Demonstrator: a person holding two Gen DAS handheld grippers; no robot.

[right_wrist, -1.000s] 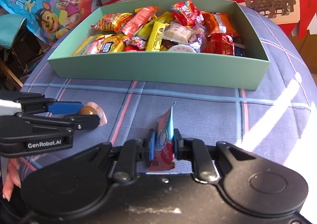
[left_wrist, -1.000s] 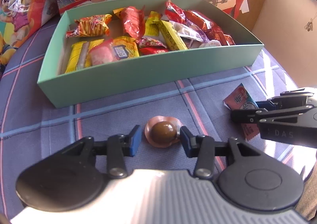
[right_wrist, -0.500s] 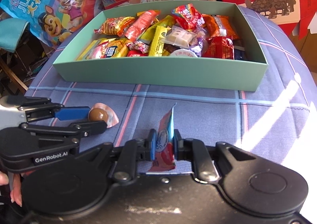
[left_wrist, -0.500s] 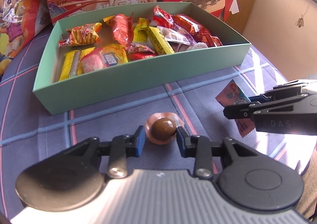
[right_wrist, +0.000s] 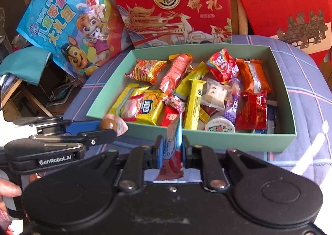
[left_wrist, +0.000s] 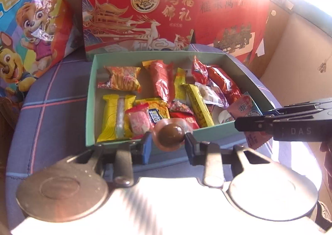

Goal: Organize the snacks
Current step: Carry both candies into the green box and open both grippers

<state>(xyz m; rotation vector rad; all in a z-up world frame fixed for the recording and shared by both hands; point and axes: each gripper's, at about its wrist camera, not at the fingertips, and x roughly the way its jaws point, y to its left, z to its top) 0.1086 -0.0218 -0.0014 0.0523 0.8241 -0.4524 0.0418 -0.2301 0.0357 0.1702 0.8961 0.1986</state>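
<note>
A round brown chocolate ball in a clear pinkish wrapper (left_wrist: 170, 133) sits pinched between the blue pads of the left tongs (left_wrist: 167, 146), whose jaws stand narrowly apart around it, lifted in front of the near wall of the shallow mint-green cardboard box (left_wrist: 213, 131). The right tongs (right_wrist: 171, 149) are almost fully closed on a flat pink-and-blue foil sachet (right_wrist: 173, 147), held on edge so that it stands upright just short of the same wall. In the left wrist view the sachet hangs close to the box's near right corner, though glare there blurs its outline. Inside the box lie many wrapped snacks: a yellow bar (right_wrist: 194, 104), red and orange packets, and a small white-lidded cup (right_wrist: 220, 126). The box rests on a blue plaid-covered table (right_wrist: 307, 81). Behind it stand two red gift bags with gold lettering (right_wrist: 176, 8) and a bright cartoon-puppy snack bag (right_wrist: 68, 25).
</note>
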